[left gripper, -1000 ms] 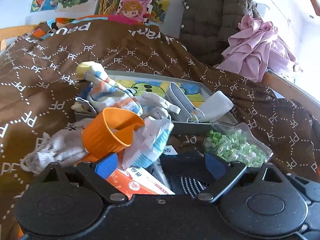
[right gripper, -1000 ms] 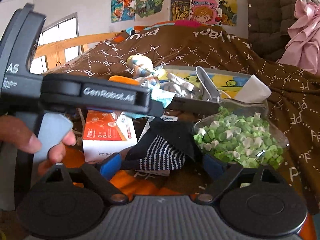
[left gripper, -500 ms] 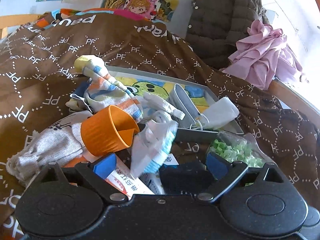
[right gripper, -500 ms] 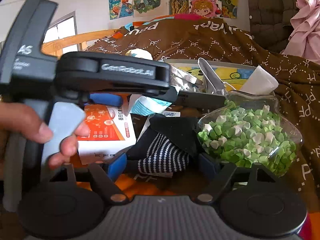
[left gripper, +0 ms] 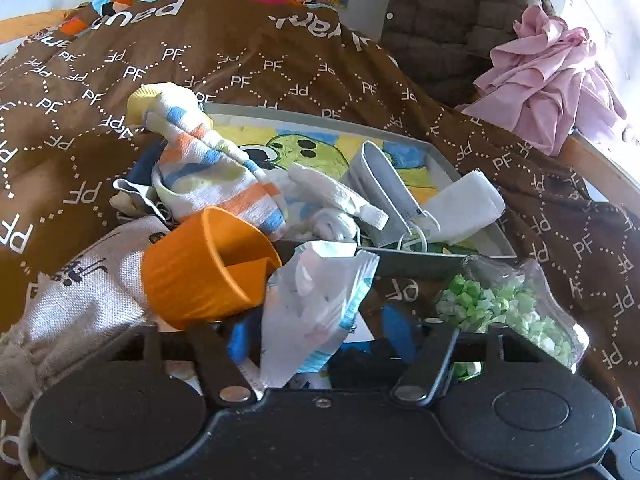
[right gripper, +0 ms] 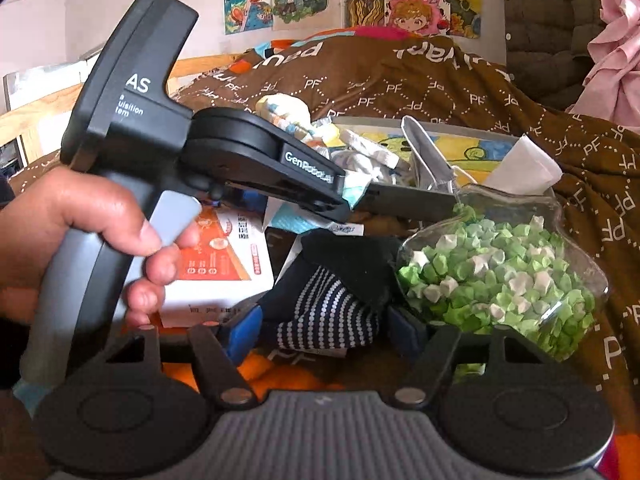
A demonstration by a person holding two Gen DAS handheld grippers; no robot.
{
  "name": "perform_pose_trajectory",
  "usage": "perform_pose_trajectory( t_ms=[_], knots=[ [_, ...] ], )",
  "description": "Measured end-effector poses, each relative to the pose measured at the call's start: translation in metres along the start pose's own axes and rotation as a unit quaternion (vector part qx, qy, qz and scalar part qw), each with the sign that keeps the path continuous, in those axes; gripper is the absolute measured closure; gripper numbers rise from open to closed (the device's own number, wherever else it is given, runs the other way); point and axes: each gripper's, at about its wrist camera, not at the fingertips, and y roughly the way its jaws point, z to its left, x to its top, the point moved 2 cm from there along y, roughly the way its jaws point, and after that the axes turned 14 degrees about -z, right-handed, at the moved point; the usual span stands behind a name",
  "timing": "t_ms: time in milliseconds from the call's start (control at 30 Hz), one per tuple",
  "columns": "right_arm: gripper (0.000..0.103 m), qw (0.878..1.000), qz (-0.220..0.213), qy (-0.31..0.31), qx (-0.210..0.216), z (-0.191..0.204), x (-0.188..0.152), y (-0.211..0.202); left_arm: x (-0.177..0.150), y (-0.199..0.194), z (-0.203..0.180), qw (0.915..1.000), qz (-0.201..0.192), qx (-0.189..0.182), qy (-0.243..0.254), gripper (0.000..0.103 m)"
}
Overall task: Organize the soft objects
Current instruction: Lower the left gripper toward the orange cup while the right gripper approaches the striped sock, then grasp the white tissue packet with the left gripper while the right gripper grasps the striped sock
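My left gripper (left gripper: 318,336) is closing with a white-and-blue plastic packet (left gripper: 316,308) standing between its blue pads; the pads do not visibly press on it. In the right wrist view my right gripper (right gripper: 322,328) is also closing around a dark sock with white dotted stripes (right gripper: 328,312), its pads just short of the fabric. Behind lies a grey tray (left gripper: 416,264) holding a striped sock (left gripper: 216,176), a white sock (left gripper: 332,196), a grey face mask (left gripper: 384,184) and a folded white tissue (left gripper: 464,208).
An orange cup (left gripper: 200,268) lies tipped beside a beige drawstring bag (left gripper: 80,296). A clear container of green paper stars (right gripper: 496,276) sits right of the dark sock, an orange-and-white box (right gripper: 216,264) left of it. A hand (right gripper: 80,232) holds the left tool. Pink cloth (left gripper: 548,80) lies far right.
The left gripper has moved forward towards the tray and its jaws have narrowed around the white-and-blue packet. The right jaws have narrowed around the dark sock while that hand stayed put.
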Motion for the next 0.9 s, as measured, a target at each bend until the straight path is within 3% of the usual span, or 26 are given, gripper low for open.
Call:
perform_pose_trajectory(
  t_ms=[33,67,400,500,567,600,767,900],
  knots=[
    [0.036,1.000,0.000,-0.002,-0.001,0.000,0.000,0.001,0.000,0.001,0.001,1.0000,0.003,0.001,-0.001,0.055],
    [0.038,1.000,0.000,-0.002,0.000,0.001,0.000,0.001,-0.001,0.001,0.003,1.0000,0.006,0.003,-0.003,0.058],
    [0.055,1.000,0.000,0.019,0.016,-0.002,0.000,-0.001,-0.003,-0.008,0.003,1.0000,-0.001,-0.004,-0.008,0.063],
    [0.064,0.999,-0.005,0.040,0.012,-0.008,0.002,-0.004,-0.003,-0.013,0.005,0.9999,-0.003,-0.004,-0.010,0.063],
    [0.080,0.999,-0.010,0.052,0.007,-0.013,0.004,-0.006,-0.003,-0.016,0.006,0.9999,-0.006,-0.003,-0.014,0.063],
    [0.083,0.998,-0.010,0.055,0.004,-0.015,0.004,-0.006,-0.003,-0.019,0.006,0.9999,-0.006,-0.002,-0.015,0.063],
    [0.095,0.999,-0.010,0.047,-0.003,-0.016,0.005,-0.008,-0.005,-0.035,0.003,0.9999,-0.009,-0.007,-0.011,0.064],
    [0.097,0.999,-0.030,0.033,-0.006,-0.013,0.009,-0.017,-0.008,-0.050,-0.002,0.9998,-0.012,-0.006,-0.012,0.064]
  ],
)
